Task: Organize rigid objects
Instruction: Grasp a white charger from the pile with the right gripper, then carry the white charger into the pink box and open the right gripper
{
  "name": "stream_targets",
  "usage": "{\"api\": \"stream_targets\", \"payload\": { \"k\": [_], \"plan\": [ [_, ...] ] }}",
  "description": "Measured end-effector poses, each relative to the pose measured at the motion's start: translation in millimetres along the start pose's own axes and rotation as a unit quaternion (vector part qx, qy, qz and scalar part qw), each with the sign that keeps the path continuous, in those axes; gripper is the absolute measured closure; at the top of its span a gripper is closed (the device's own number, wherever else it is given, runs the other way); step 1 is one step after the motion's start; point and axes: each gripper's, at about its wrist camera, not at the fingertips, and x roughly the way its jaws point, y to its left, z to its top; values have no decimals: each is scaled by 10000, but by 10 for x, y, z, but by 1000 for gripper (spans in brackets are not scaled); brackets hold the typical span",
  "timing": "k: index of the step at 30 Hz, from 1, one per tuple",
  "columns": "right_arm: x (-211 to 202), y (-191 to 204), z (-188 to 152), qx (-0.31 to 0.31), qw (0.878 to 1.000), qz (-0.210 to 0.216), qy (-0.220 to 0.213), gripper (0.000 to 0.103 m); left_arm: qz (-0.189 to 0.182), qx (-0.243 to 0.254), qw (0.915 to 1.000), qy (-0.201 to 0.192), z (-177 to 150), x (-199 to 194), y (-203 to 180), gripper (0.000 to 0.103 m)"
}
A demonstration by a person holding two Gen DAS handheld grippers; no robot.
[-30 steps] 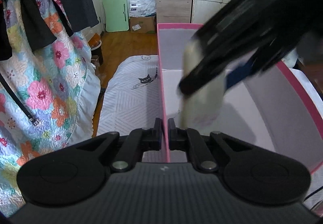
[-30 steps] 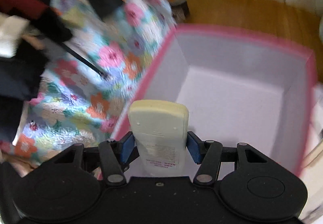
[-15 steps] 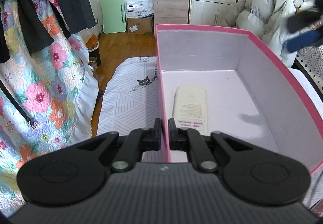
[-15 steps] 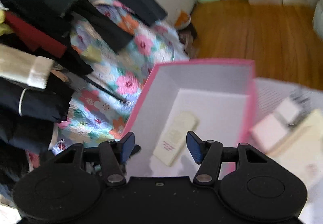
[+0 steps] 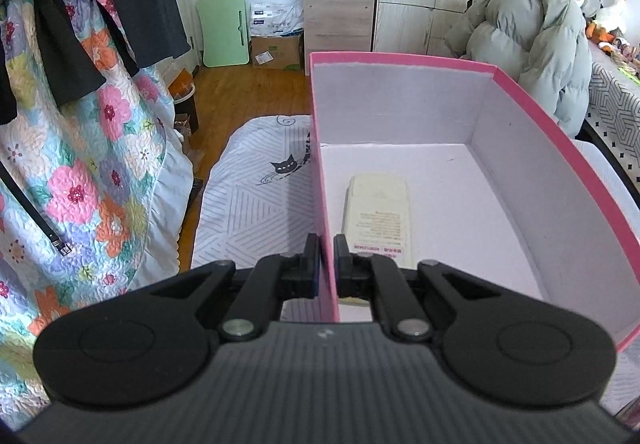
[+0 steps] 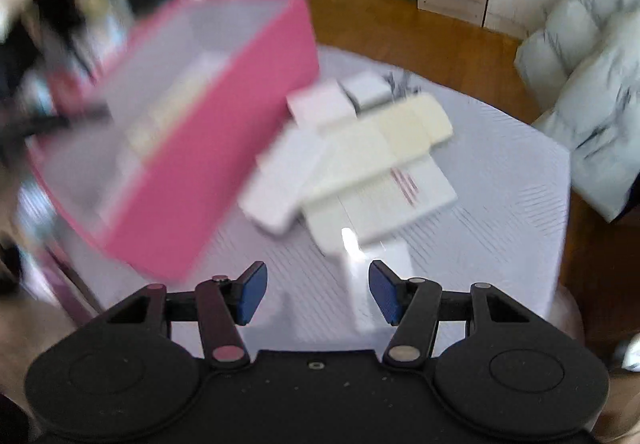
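Right wrist view: right gripper [image 6: 316, 292] wide, empty, above pile of remotes [image 6: 360, 172] beside pink box [image 6: 224, 148]. Left gripper [image 5: 326, 264] pinches box wall. Advice: grab the top remote across its width.

Right of the left gripper's [image 5: 326, 264] jaws, the pink box [image 5: 532, 116] is mostly bare floor; only a cream remote [image 5: 378, 216] lies just ahead. Its walls block the sides. Ahead of the right gripper's [image 6: 318, 294] jaws, blurred, seemingly overlapping white boxes [image 6: 360, 160] crowd the table [image 6: 500, 180], with bare cloth in between.
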Motion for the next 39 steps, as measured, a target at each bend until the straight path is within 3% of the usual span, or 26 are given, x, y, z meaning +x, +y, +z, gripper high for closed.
{"api": "stream_targets", "payload": {
  "k": [5, 8, 11, 13, 15, 19, 23, 30, 34, 37, 39],
  "plan": [
    [124, 102, -38, -961, 9921, -804, 65, 41, 14, -8, 10000, 3, 17, 13, 36, 98],
    [301, 4, -49, -1028, 9912, -789, 283, 38, 21, 1, 10000, 9, 24, 16, 33, 98],
    [458, 7, -73, -1316, 9859, -1020, 177, 39, 20, -2, 10000, 7, 32, 15, 33, 98],
    [504, -60, -49, -1095, 9890, -989, 48, 46, 18, -3, 10000, 8, 31, 18, 33, 98],
    [485, -110, -63, -798, 9932, -841, -45, 46, 27, 11, 10000, 8, 33, 20, 38, 98],
    [423, -55, -100, -784, 9924, -915, -239, 48, 16, 6, 10000, 6, 25, 22, 35, 98],
    [110, 37, -16, -571, 9917, -829, -799, 49, 45, 41, 10000, -5, 14, 22, 13, 98],
    [-473, 603, 321, -1194, 9706, -891, -1890, 49, 48, 19, 10000, -23, 7, 20, 12, 98],
    [-708, 963, 637, -1462, 9654, -227, -2149, 49, 39, 11, 10000, -21, 7, 22, 20, 98],
    [-557, 1213, 985, -1347, 9746, 436, -1734, 49, 25, -10, 10000, -29, 3, 23, 24, 98],
    [-292, 1351, 1233, -1094, 9840, 752, -1184, 49, 23, -12, 10000, -38, -3, 25, 29, 98]
  ]
}}
